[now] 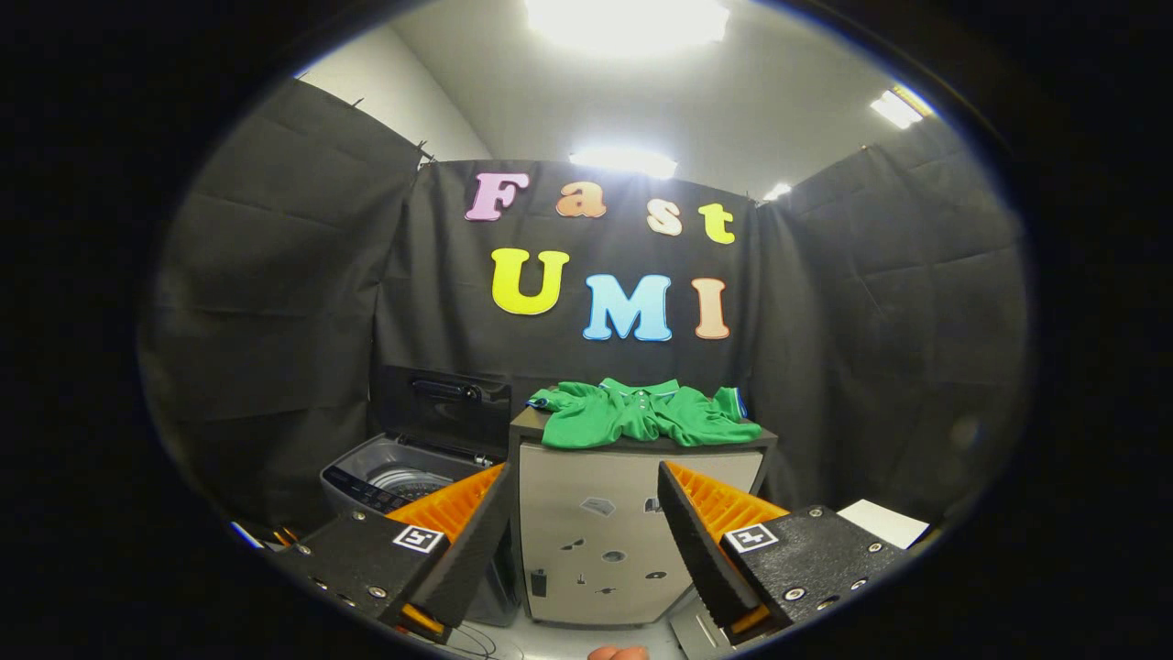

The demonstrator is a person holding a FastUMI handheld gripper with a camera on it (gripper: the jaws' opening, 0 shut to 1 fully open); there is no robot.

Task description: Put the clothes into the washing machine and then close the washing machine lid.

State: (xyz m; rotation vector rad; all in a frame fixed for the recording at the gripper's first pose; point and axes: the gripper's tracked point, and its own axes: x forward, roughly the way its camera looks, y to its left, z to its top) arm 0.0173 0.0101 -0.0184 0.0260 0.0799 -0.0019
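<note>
gripper (582,513) spread wide, nothing between the fingers (476,541), holding nothing. both fingers point forward at a pale cabinet (605,541) that stands straight ahead at 12 o'clock, its front face showing in the gap between them. a few small dark marks and stickers on that front, too small to tell. dark top on the cabinet, and a green polo shirt (641,414) lies spread flat on it, collar toward the back wall, sleeves out to both sides, beyond the fingertips and apart from them. washing machine (394,477) at about 10 o'clock from the gripper, just beside the cabinet's left side, top loader, lid (444,403) raised upright at the back, drum opening showing, dark control strip along the near rim. left finger partly covers the machine's near corner. white flat thing (884,522) at 3 o'clock beyond the right finger, cannot tell what it is. black cloth walls around, ceiling lights (628,18) above.
</note>
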